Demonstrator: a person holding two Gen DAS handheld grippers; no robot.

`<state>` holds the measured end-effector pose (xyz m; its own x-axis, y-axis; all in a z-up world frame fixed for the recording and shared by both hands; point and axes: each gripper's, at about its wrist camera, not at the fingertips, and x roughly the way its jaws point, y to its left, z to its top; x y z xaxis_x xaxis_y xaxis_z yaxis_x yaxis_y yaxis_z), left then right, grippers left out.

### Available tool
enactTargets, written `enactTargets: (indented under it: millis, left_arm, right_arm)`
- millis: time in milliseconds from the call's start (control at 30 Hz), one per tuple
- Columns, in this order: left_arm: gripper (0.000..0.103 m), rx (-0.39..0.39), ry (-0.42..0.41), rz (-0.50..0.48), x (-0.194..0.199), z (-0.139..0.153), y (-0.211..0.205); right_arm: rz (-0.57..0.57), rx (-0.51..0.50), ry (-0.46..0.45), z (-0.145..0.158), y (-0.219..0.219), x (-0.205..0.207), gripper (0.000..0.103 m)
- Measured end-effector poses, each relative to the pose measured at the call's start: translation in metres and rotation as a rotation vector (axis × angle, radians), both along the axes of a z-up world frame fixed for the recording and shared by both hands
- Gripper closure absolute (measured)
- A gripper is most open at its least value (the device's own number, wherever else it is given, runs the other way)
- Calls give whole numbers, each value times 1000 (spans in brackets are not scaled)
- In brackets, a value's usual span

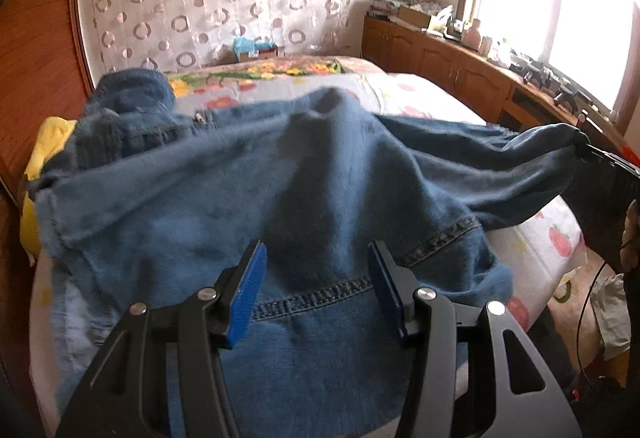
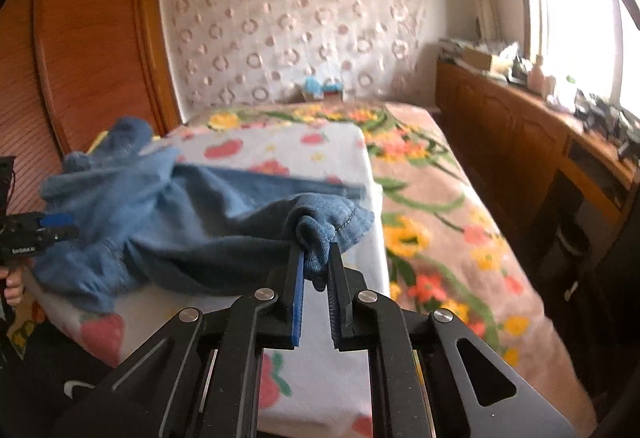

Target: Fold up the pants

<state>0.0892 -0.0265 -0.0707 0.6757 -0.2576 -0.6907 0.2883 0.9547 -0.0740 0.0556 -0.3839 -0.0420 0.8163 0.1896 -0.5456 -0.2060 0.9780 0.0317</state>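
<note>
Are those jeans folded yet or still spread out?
Still spread out. The jeans lie rumpled across the bed, with no neat fold. The right tongs pinch one bunched end and hold it off the bed.

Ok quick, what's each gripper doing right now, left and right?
Left gripper: open, jaws apart above the denim pants, gripping nothing.
Right gripper: shut on a bunched edge of the pants.

Blue denim pants (contrast stitching); strawberry-print white sheet.
</note>
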Motion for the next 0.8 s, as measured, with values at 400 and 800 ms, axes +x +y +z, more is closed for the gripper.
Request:
enactTargets:
  millis: [400,800]
  left_arm:
    - [51,-12,-64,55,-17,26,32]
    - [51,-23,-108,110,-29,42,67]
  right_arm:
    - [155,-2,-116,57,68,19,95]
    - [364,-6,-201,99,164,25,96]
